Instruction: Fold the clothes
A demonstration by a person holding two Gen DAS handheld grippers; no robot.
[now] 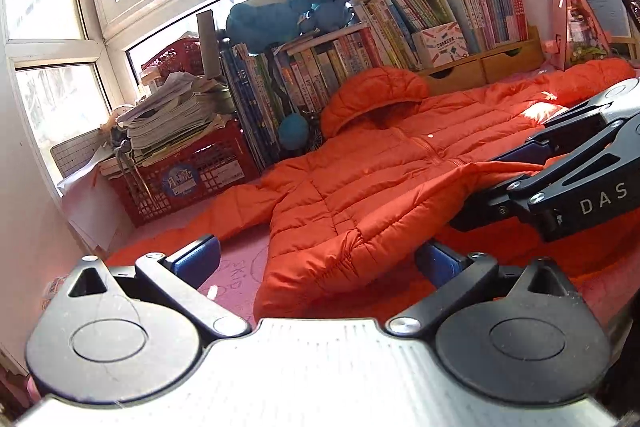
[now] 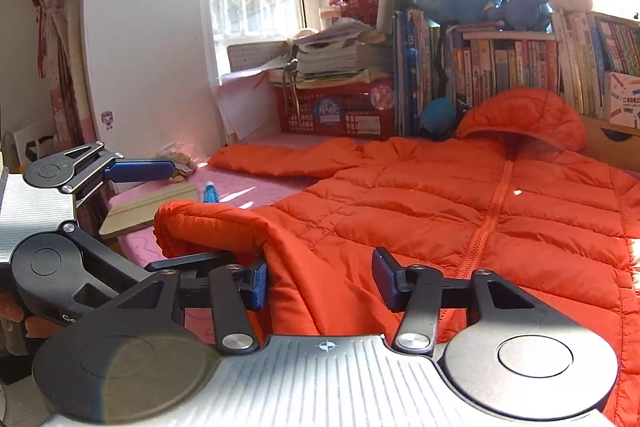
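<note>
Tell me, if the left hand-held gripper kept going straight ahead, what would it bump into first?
Most likely the orange jacket: its hem corner lies just ahead of the open left hand-held gripper. Depth is hard to judge, though.

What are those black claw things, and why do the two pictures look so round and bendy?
They are two grabbers, each with two fingers. A person holds one in each hand. A little wide-angle camera rides on each, and that bends the picture. One picture looks past the left grabber, the other past the right grabber. An orange jacket lies zipped up on a pink mat, ready for folding. The left grabber is wide open. The jacket's edge sits between the right grabber's jaws; whether they squeeze it, I cannot tell.
</note>
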